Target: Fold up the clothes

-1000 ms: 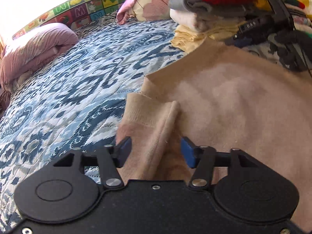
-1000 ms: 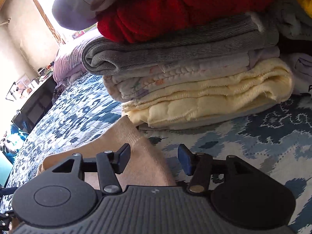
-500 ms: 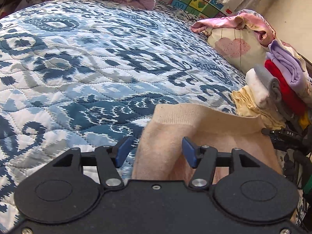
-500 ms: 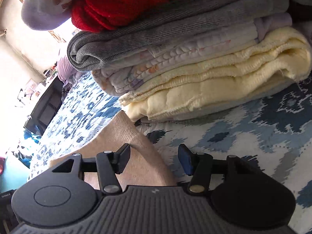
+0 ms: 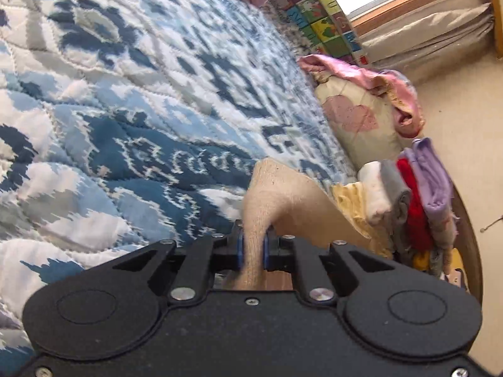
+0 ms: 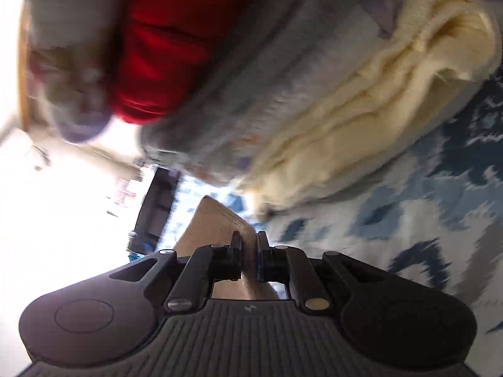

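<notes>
Now the beige knit garment (image 5: pixel 276 194) is pinched at two spots, its ribbed edge bunched up off the blue & white quilted bedspread (image 5: pixel 125 110). L gripper (image 5: pixel 251 248) has just been closing and now clamps a fold of the beige fabric between its blue pads, cloth rising out of the jaws and spreading toward the clothes pile. R gripper (image 6: pixel 249 251) likewise just closed; its jaws squeeze a narrow ridge of the same garment (image 6: pixel 220 220), w/ the ribbed hem poking out ahead of the fingers. Just beyond, a stack of folded clothes (image 5: pixel 405 201) sits on the bedspread: pale yellow knit at bottom, then white, grey, red, w/ lilac on top; in the R wrist view the stack (image 6: pixel 283 94) fills the upper frame, blurred. Past the stack, a cream pillow w/ pink hearts (image 5: pixel 355 119) has a pink cloth (image 5: pixel 371 78) draped over it. Colourful alphabet mat (image 5: pixel 317 9) stands along the far edge of the bed, under a bright window.
</notes>
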A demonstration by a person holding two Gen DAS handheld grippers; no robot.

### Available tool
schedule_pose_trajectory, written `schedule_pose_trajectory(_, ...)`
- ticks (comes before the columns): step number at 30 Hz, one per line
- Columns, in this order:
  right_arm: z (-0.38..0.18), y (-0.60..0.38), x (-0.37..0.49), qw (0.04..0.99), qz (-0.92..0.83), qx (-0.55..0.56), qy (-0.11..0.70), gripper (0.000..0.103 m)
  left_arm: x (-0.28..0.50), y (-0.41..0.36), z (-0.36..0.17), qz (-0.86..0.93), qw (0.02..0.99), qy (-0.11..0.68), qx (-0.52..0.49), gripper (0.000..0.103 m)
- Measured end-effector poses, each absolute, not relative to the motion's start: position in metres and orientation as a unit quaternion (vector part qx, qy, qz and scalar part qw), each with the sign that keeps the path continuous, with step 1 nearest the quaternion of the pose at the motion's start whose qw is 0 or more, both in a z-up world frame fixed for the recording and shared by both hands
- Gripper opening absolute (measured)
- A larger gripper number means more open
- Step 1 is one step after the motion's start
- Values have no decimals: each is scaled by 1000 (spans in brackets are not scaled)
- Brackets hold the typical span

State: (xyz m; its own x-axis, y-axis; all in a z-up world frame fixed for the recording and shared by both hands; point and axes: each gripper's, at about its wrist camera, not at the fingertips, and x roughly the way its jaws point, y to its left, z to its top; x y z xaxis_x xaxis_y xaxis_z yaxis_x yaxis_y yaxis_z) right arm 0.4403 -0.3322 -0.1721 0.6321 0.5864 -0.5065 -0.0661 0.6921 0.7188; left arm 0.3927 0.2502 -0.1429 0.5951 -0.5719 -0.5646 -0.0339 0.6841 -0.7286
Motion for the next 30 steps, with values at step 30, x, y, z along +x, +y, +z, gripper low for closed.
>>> schedule_pose_trajectory(30,-130,-235,439,908,132,-60,394,23,401,188,-116,-114,885,448,-56,17)
